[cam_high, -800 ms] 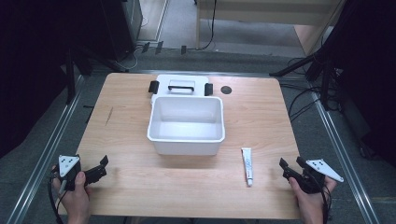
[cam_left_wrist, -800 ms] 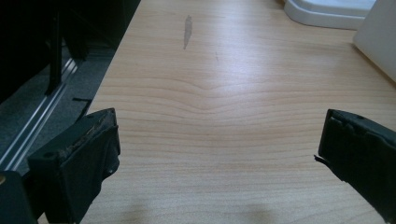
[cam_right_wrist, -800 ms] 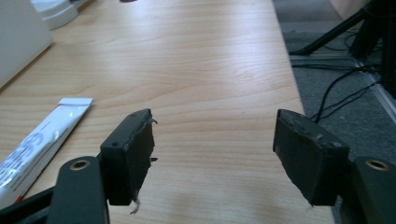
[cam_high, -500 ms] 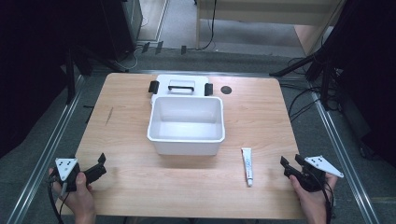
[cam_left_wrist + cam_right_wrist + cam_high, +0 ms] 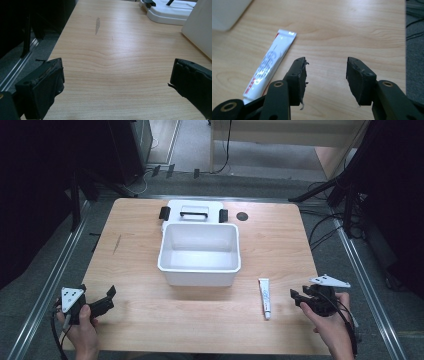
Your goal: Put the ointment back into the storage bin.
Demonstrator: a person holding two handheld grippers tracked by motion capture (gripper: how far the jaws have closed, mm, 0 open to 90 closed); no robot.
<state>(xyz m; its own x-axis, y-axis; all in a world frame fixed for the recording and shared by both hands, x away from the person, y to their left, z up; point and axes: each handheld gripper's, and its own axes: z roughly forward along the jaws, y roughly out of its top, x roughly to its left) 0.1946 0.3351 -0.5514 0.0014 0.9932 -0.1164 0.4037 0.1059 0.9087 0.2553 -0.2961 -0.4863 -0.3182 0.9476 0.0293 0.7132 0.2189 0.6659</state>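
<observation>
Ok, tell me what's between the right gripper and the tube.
Nothing. In the high view only bare wood separates the right gripper from the tube. In the right gripper view the tube lies just left of the open jaws, not between them.

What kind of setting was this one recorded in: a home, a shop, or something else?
Most likely a lab or test room, not a home. The wooden table sits in a metal rail frame, loose cables run over the grey floor, and dark stands surround it. A person's hands hold the left gripper and the right gripper.

White plastic tube (image 5: 270, 65) print: too blurred to read.
Tube's cap end: hidden behind the right gripper (image 5: 325, 77) jaw.
White plastic lid (image 5: 168, 13): cut off, seemingly partly behind the bin.
</observation>
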